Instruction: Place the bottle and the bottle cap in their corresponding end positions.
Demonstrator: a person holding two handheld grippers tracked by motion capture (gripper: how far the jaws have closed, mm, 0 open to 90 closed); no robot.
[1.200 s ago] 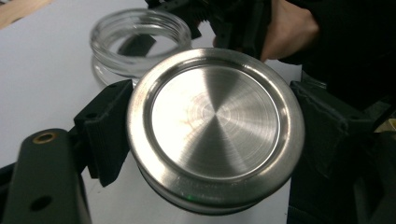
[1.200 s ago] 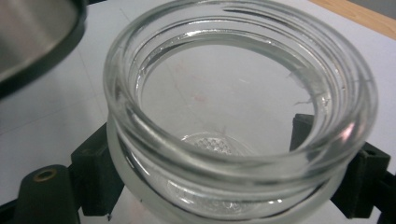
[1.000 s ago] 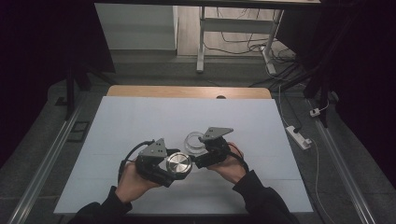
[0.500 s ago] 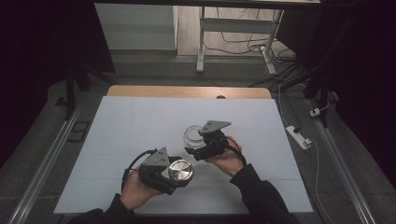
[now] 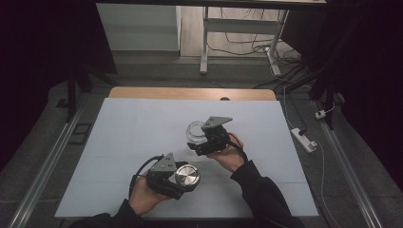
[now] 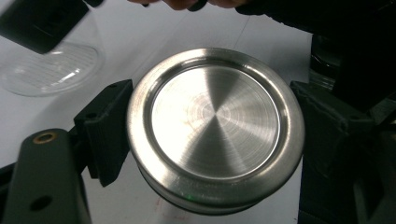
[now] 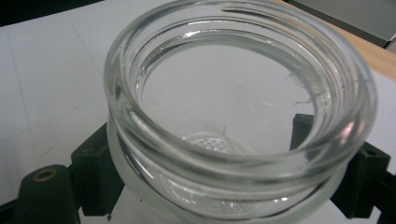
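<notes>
The metal lid (image 6: 215, 128) is clamped between the jaws of the left gripper (image 5: 183, 178), near the table's (image 5: 119, 142) front edge. The glass jar (image 7: 238, 112) is gripped between the right gripper's (image 5: 202, 140) jaws, mid-table. Compared with half a second earlier, lid and jar are seen farther apart.

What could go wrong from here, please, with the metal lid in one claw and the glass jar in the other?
1. The left claw grips the round metal lid only at its smooth rim, so it could slip or twist out.
2. The right claw squeezes the glass jar by its curved wall; too hard a squeeze might crack it, too light and it may drop onto the table.
3. Lid and jar are apart; a tilted approach could cross the threads.
</notes>
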